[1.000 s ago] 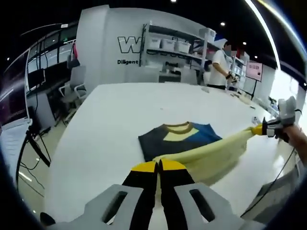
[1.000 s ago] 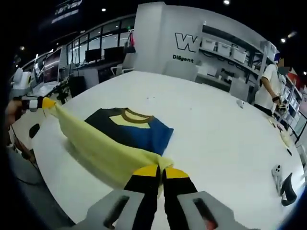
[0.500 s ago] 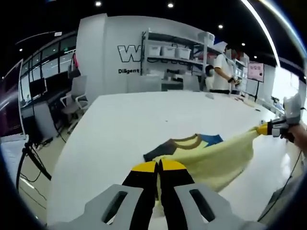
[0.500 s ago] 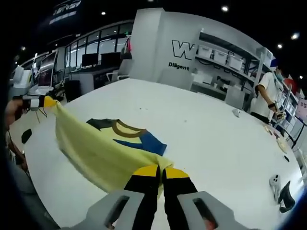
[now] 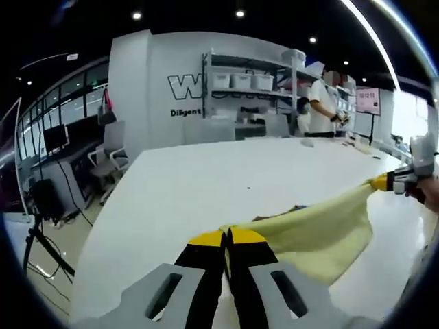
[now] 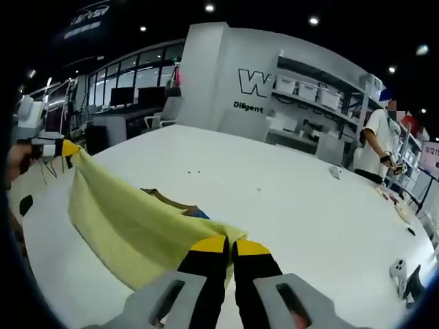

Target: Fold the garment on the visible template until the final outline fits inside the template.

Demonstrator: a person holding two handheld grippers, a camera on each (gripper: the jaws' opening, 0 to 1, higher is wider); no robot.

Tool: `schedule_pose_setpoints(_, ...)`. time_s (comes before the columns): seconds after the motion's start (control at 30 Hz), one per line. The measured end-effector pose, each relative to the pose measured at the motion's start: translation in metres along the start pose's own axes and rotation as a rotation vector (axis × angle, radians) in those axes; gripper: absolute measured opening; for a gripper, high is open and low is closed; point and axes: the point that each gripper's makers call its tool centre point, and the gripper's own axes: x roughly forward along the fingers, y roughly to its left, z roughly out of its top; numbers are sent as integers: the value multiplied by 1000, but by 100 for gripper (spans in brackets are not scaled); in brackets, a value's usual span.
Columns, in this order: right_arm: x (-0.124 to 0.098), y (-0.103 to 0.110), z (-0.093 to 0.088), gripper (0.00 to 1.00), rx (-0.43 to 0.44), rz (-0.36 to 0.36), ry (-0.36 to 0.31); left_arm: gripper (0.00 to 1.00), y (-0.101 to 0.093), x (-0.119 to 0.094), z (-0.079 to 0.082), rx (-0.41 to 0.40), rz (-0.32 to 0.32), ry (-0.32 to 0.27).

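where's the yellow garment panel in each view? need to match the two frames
Left gripper view: the yellow garment stretches from the left tool at bottom centre up to the right tool at the right edge.
Right gripper view: the yellow garment runs from the right tool at bottom centre up to the left tool at the left edge.
Shared landmark: the big "W" lettering on the white wall.

White wall (image 5: 158, 75) w/ dark lettering is flanked by shelving (image 5: 250, 75) to its right; ceiling spotlights (image 5: 240, 13) are lit above it.
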Motion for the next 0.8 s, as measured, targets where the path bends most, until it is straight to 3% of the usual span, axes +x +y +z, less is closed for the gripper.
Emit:
schedule_pose_setpoints(0.27,28,-6,3,0,5,-12,-4,0,8,35,-9,-1,7,23)
schedule_pose_setpoints(0.4,45,-5,-5,0,-8,-10,19,0,11,52,-23,4,10,63)
schedule_pose_setpoints(0.43,51,-5,-13,0,24,-9,59,0,11,55,-24,1,9,67)
schedule_pose_setpoints(0.47,53,-5,-13,0,36,-14,58,0,12,58,-26,1,10,70)
schedule_pose_setpoints(0.63,68,-5,-16,0,11,-23,70,0,13,72,-44,45,16,127)
schedule_pose_setpoints(0.7,79,-3,-26,0,3,-8,100,0,15,77,-51,44,22,143)
schedule_pose_setpoints(0.8,89,-5,-39,0,-96,1,155,0,16,86,-64,81,40,185)
